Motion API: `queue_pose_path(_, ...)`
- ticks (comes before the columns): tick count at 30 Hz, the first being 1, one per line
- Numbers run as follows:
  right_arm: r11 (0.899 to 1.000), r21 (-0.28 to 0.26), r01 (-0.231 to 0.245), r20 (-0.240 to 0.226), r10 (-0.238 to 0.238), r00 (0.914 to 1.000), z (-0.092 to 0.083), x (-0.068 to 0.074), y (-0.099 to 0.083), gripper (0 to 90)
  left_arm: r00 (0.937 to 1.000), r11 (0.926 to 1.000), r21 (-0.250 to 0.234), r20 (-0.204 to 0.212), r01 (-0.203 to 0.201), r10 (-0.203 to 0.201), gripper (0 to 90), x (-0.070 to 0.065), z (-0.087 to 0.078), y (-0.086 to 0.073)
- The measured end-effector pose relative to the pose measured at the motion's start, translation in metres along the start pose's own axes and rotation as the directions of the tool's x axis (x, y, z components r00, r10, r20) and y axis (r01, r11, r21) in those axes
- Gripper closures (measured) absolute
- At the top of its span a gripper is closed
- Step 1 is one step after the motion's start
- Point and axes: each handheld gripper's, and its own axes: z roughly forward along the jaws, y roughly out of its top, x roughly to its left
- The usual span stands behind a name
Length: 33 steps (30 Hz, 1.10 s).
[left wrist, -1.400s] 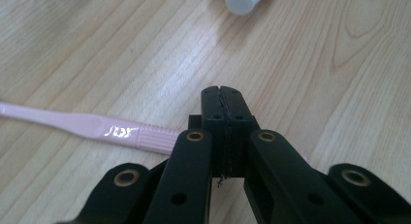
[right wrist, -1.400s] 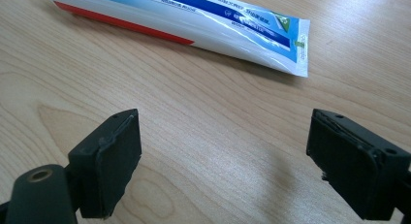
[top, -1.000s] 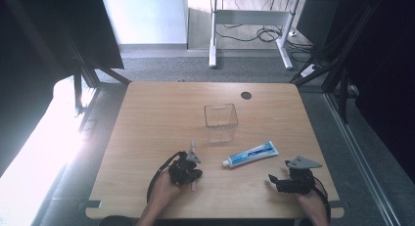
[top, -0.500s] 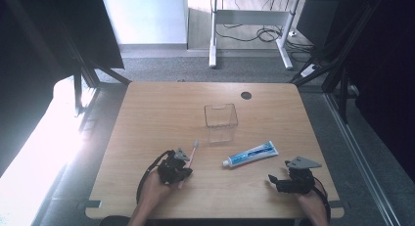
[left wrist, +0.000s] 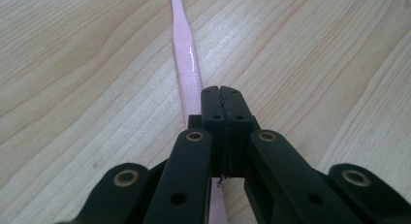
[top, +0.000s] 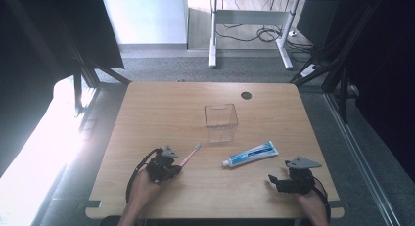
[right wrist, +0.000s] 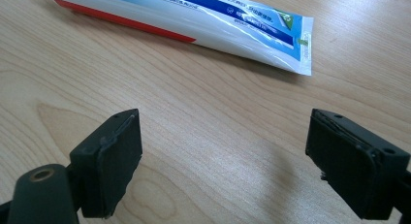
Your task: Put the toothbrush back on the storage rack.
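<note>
In the high view, your left gripper [top: 169,163] sat at the lower left of the table [top: 161,108], its jaws pressed together on the handle end of a pink toothbrush [top: 190,155]. The brush slanted up and to the right, with its bristle head just below and left of the clear plastic box [top: 221,121] at the middle of the frame. A toothpaste tube [top: 250,154] lay right of the brush, well apart from it, cap end to the lower left. Your right gripper [top: 281,182] rested at the lower right, below the tube's flat end and not touching it, jaws spread.

In the left gripper view, your jaws met in the lower middle of the frame, pinching the toothbrush [left wrist: 186,64]; its pink handle ran straight up the frame over the wood grain and left the top edge.

In the right gripper view, your two jaws stood wide apart at the lower left and lower right, with bare table [right wrist: 218,151] between them. The toothpaste tube [right wrist: 194,18] lay across the top of the frame, its crimped end at the upper right.
</note>
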Motion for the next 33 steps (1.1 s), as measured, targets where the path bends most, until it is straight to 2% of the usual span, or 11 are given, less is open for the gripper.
queue_pose_path(5, 1.000, -0.001, -0.002, 0.001, 0.002, 1.0000, 0.000, 0.000, 0.000, 13.4, 1.0000, 1.0000, 0.006, -0.007, -0.001, 0.001, 88.1, 0.002, -0.005, 0.003)
queue_pose_path(7, 1.000, 0.001, -0.004, -0.001, 0.004, 1.0000, 0.000, 0.000, 0.000, 13.4, 1.0000, 0.9999, 0.014, -0.002, -0.005, 0.005, 84.2, 0.003, -0.007, 0.007)
queue_pose_path(8, 1.000, 0.002, -0.003, 0.000, 0.003, 1.0000, 0.000, 0.000, 0.000, 13.4, 1.0000, 0.9993, 0.037, -0.007, -0.004, 0.004, 83.1, 0.004, -0.007, 0.011)
queue_pose_path(9, 1.000, 0.002, -0.002, -0.001, 0.002, 1.0000, 0.000, 0.000, 0.000, 13.4, 1.0000, 0.9993, 0.037, -0.007, -0.004, 0.004, 81.4, 0.004, -0.007, 0.011)
queue_pose_path(10, 1.000, 0.001, -0.003, -0.001, 0.003, 1.0000, 0.000, 0.000, 0.000, 13.4, 1.0000, 0.9979, 0.064, -0.007, 0.000, 0.000, 80.1, 0.006, -0.006, 0.014)
queue_pose_path(14, 1.000, 0.000, -0.003, -0.001, 0.003, 1.0000, -0.001, 0.000, 0.000, 13.4, 0.9999, 0.9952, 0.097, -0.001, 0.012, -0.012, 77.8, 0.009, -0.002, 0.019)
queue_pose_path(19, 1.000, 0.000, -0.004, -0.003, 0.004, 1.0000, 0.000, 0.000, 0.000, 13.4, 1.0000, 0.9912, 0.133, -0.001, 0.001, -0.001, 75.7, 0.009, 0.002, 0.030)
queue_pose_path(23, 1.000, 0.000, -0.005, -0.004, 0.005, 1.0000, 0.000, 0.000, 0.000, 13.4, 0.9999, 0.9859, 0.167, -0.009, 0.010, -0.008, 74.6, 0.011, 0.005, 0.039)
queue_pose_path(31, 1.000, 0.001, -0.002, -0.007, 0.002, 1.0000, 0.000, -0.001, -0.001, 13.4, 0.9997, 0.9692, 0.245, -0.011, 0.025, -0.023, 72.4, 0.013, 0.016, 0.054)
queue_pose_path(33, 1.000, 0.002, -0.004, -0.008, 0.004, 1.0000, 0.000, -0.001, -0.001, 13.4, 0.9998, 0.9654, 0.260, -0.015, 0.017, -0.014, 72.1, 0.013, 0.018, 0.057)
